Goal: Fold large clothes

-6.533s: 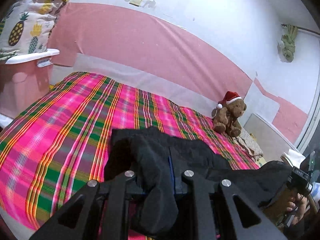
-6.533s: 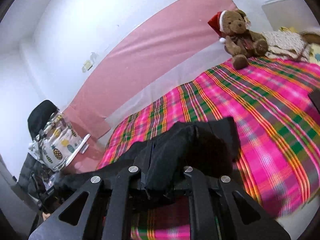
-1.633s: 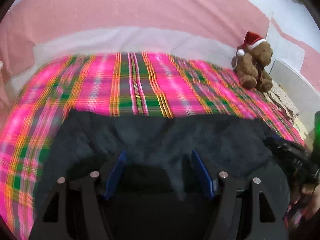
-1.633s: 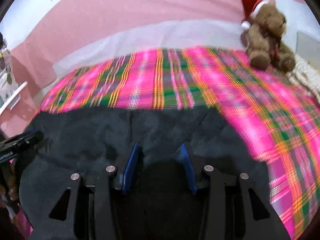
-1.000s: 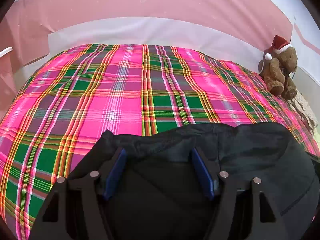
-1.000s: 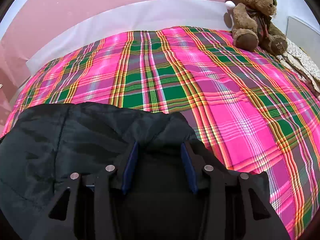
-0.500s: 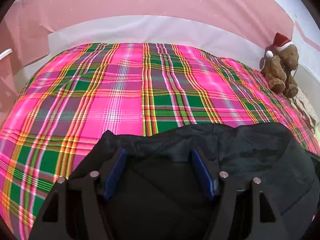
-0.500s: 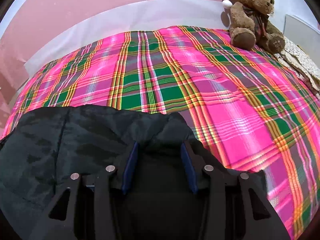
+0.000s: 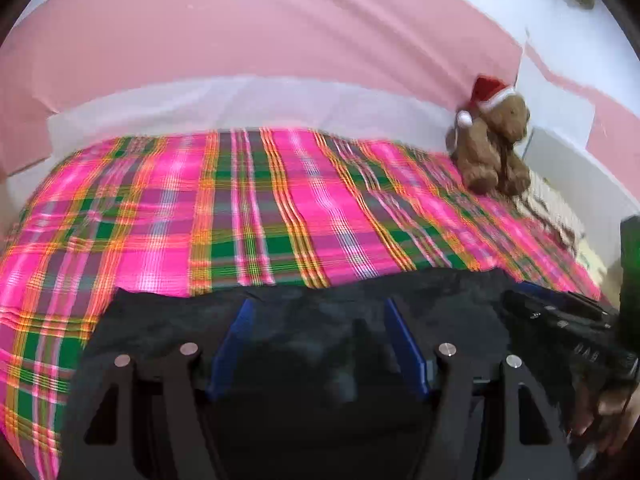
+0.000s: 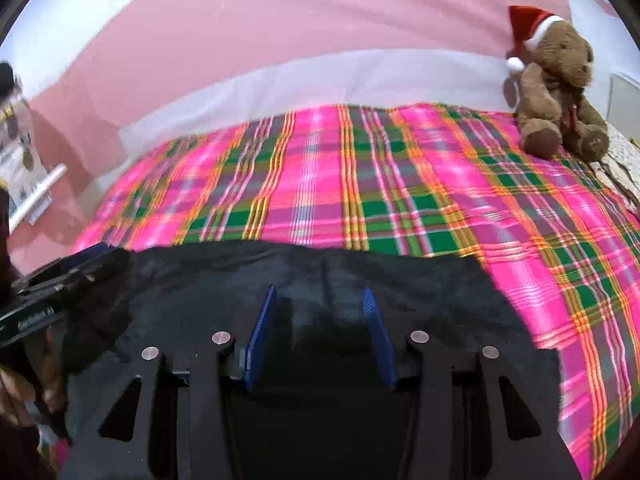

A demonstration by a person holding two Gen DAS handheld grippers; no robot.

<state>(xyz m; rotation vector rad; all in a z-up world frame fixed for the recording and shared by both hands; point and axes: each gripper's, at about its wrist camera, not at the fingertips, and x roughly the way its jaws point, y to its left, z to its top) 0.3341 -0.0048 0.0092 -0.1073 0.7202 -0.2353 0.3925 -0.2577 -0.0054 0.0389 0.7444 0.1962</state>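
Observation:
A large black garment (image 9: 312, 316) lies spread flat on the near part of the pink and green plaid bed cover (image 9: 260, 208); it also shows in the right wrist view (image 10: 312, 280). My left gripper (image 9: 316, 308) is open, its blue pads apart just above the cloth. My right gripper (image 10: 320, 296) is also open over the same garment. The right gripper shows at the right of the left wrist view (image 9: 560, 320), and the left gripper at the left of the right wrist view (image 10: 60, 280).
A brown teddy bear (image 9: 492, 148) in a red Santa hat sits at the far right corner of the bed, also in the right wrist view (image 10: 556, 88). A pink and white wall (image 9: 280, 52) runs behind the bed. A pineapple-print item (image 10: 16, 152) stands at far left.
Both grippers have pulled back and lifted from the garment's far edge, jaws still open. The views have tilted up and are motion-blurred. The garment stays flat on the bed.

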